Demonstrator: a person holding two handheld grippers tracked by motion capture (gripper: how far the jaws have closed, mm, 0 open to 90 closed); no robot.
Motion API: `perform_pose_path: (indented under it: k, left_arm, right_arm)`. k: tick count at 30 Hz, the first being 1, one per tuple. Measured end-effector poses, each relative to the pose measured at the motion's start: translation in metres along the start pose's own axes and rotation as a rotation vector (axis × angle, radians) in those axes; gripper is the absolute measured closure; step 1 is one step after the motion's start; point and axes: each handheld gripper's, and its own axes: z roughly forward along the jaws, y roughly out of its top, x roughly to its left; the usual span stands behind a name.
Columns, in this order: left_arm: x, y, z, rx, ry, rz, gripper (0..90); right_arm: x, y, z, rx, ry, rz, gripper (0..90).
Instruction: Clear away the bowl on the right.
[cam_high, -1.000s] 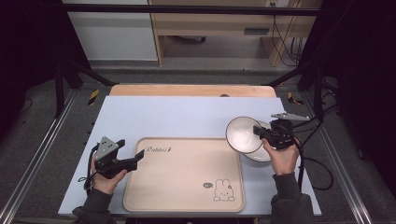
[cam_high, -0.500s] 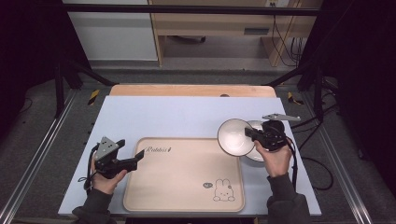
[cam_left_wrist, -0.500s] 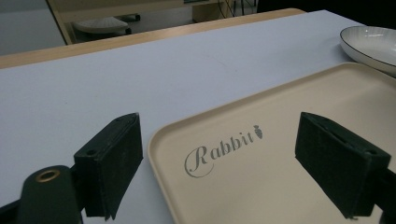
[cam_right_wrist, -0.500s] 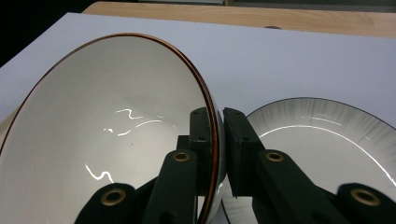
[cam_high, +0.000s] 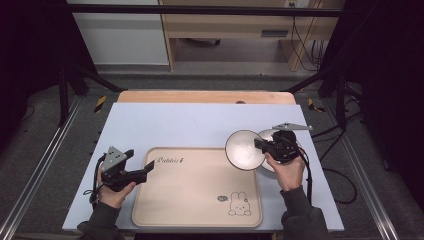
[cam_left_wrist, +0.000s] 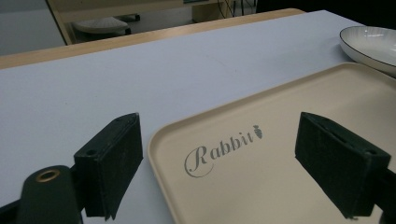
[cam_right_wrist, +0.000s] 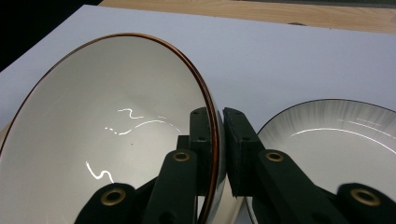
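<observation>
Nearest the person lies the beige tray (cam_high: 197, 187), its long edge close to the counter's (cam_high: 165, 122) front edge; take it as the landmark. At the tray's left rim the left gripper (cam_high: 148, 166) rests low with its jaws wide apart and nothing between them, one pad out over the counter and the other over the tray's printed corner (cam_left_wrist: 219, 149).

At the tray's far right corner the right gripper (cam_high: 258, 144) is clamped on the rim of a white bowl (cam_high: 244, 149), which it holds lifted and tilted, partly over that corner. Just right of the tray, a second bowl (cam_high: 267, 136) sits on the counter beside the held one.

The step in hand looks like carrying the bowl onto the tray. The next move calls for bringing it further over the tray, levelling it, lowering it flat and only then parting the jaws.

The tray's middle is bare, so there is ample landing room. Beyond the tray the counter is open up to its wooden far strip (cam_high: 205, 96).
</observation>
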Motion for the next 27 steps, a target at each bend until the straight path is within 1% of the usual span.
perform_pose_path:
  k: [19,20,27]
  left_arm:
    - [-0.001,0.000,0.001,0.004,-0.002,0.003,14.7]
    - [-0.001,0.000,0.001,0.004,-0.003,0.003,14.6]
    - [-0.001,0.000,0.001,0.005,-0.004,0.004,14.6]
  right_arm:
    - [0.022,-0.006,0.022,0.044,0.064,-0.041,82.4]
    - [0.023,-0.007,0.024,0.042,0.066,-0.050,82.4]
    - [0.030,-0.010,0.032,0.067,0.078,-0.057,82.3]
